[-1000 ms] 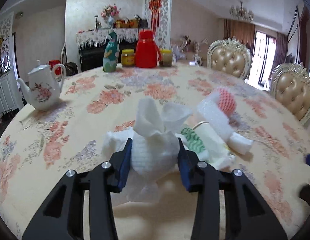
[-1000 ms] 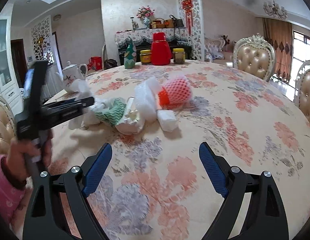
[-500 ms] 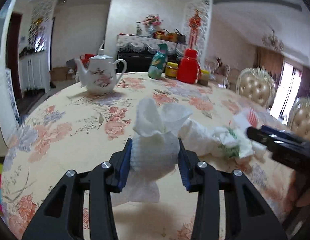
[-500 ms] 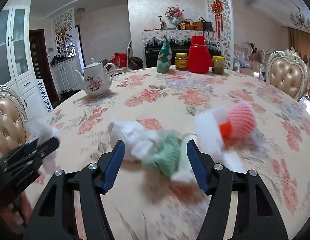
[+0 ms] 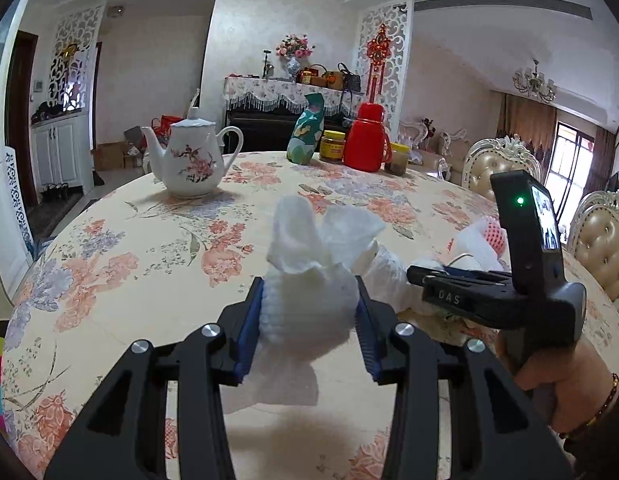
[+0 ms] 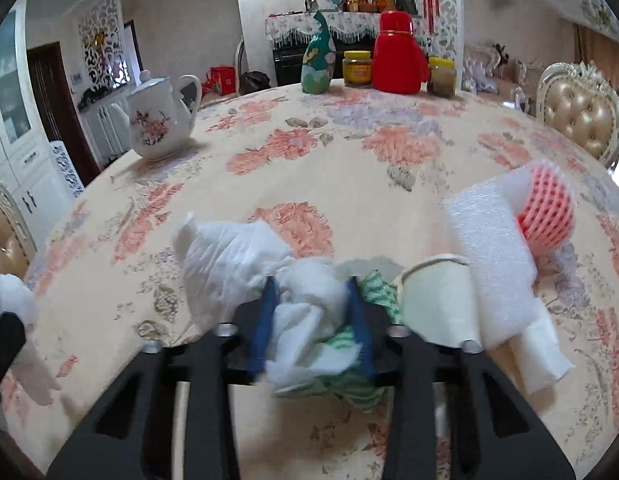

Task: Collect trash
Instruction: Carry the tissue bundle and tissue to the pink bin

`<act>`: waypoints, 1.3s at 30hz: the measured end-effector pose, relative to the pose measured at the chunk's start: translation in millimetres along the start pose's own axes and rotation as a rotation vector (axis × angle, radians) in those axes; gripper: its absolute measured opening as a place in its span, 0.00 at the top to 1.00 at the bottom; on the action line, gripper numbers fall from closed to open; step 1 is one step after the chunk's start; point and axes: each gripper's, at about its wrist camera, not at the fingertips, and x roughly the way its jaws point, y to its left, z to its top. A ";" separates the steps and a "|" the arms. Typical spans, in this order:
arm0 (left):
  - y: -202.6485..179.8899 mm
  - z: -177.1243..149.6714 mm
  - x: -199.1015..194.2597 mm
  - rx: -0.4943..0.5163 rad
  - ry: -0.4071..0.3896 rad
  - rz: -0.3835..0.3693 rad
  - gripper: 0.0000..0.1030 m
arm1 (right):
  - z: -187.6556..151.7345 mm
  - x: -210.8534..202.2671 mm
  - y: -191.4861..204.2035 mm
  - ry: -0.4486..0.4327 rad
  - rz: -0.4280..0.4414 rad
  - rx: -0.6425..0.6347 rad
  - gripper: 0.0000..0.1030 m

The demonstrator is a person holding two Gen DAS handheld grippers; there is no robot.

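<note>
Left gripper (image 5: 307, 320) clamps a white foam wrap (image 5: 309, 312) above the table (image 5: 109, 280). Right gripper (image 6: 313, 320), jaws closing, pinches crumpled tissue (image 6: 305, 312), possibly with green-striped wrapper (image 6: 349, 364); paper cup (image 6: 437, 300) just right.

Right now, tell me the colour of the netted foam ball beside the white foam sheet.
The netted foam ball is pink-red with a white mesh pattern, clearest in the right wrist view.

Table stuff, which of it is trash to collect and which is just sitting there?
Trash:
white foam net, in left gripper
crumpled tissue, right gripper closing on it
green-striped scrap
paper cup
foam sheet
pink net

Just sitting:
teapot
red flask
two jars
green bottle
</note>
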 end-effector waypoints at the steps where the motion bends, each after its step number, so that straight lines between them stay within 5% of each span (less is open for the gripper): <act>1: -0.1 -0.2 -0.4 0.002 -0.002 0.000 0.60 | -0.9 -5.9 0.2 -0.022 0.000 -0.004 0.74; 10: 2.2 -1.3 2.6 -0.004 0.007 0.006 0.60 | -9.0 -79.9 7.6 -0.170 0.022 -0.054 0.75; 23: -24.3 -10.2 -17.8 0.040 0.060 -0.031 0.60 | -59.0 -152.5 -21.0 -0.203 -0.017 -0.032 0.75; 39: -149.6 -78.9 -112.2 0.175 0.076 -0.303 0.60 | -179.5 -284.8 -88.8 -0.236 -0.168 0.076 0.75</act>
